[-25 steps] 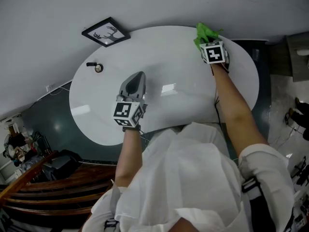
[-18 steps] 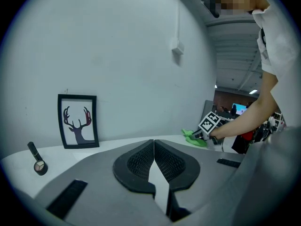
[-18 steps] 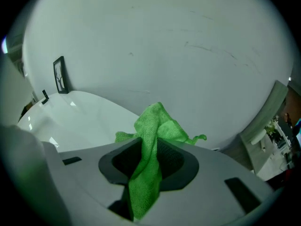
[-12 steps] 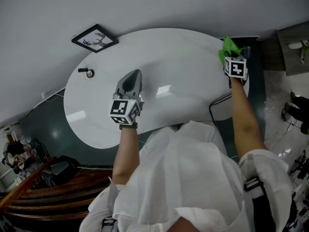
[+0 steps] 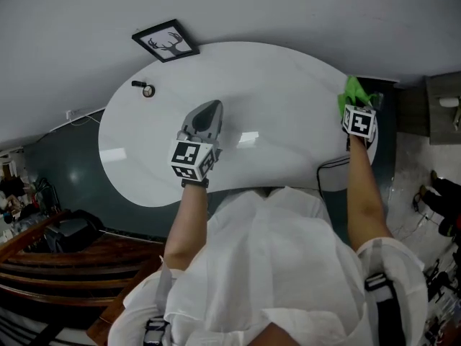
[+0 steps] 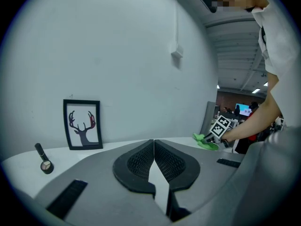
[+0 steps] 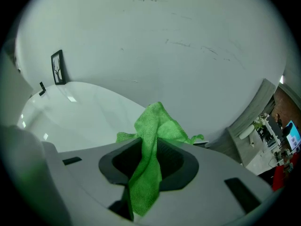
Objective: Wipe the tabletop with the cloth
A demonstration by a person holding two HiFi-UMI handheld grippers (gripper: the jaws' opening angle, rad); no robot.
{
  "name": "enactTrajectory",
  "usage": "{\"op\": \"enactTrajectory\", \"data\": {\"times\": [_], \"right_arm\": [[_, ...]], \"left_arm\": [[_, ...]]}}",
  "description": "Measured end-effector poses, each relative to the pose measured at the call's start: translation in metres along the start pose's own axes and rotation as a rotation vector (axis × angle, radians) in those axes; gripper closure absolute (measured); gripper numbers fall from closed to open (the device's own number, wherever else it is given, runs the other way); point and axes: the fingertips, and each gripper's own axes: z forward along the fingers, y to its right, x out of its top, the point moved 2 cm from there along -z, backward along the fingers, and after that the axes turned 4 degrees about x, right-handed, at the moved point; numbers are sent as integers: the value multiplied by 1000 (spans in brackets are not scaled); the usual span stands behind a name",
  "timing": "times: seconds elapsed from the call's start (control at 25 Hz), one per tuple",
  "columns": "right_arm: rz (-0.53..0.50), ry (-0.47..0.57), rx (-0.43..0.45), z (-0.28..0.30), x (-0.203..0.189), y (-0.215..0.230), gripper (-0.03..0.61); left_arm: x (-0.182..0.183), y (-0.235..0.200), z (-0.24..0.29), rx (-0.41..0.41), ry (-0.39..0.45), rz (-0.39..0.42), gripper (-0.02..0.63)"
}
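Currently found clamped in the right gripper (image 7: 148,166): green cloth (image 7: 155,126), bunched, at the tabletop's (image 5: 274,85) right edge, presumably placed for a wiping pass. Noted the left gripper (image 6: 154,159) closed on nothing, over the near middle, apparently out of the cloth's way. Cannot confirm cloth contact with the surface. Unable to identify small dark item (image 5: 146,90) near the far left edge.
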Motion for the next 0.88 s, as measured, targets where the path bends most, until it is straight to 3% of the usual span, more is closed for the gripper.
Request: {"op": "enactTrajectory", "data": {"times": [0.16,0.28,0.6,0.88], "right_arm": [[-29,-6,19,11,17,-35,485],[-119,-10,73,28,46,-82,485],[-364,16,221,57,117,-252,485],[-486,-11,387,60,132,-406,485]], "left_arm": [[-6,-26,-26,63,7,-17,597],[-17,-49,-50,130,14,-51,597],[-50,-106,-111,267,30,-131,597],[-73,-149,-149,333,41,-175,597]]}}
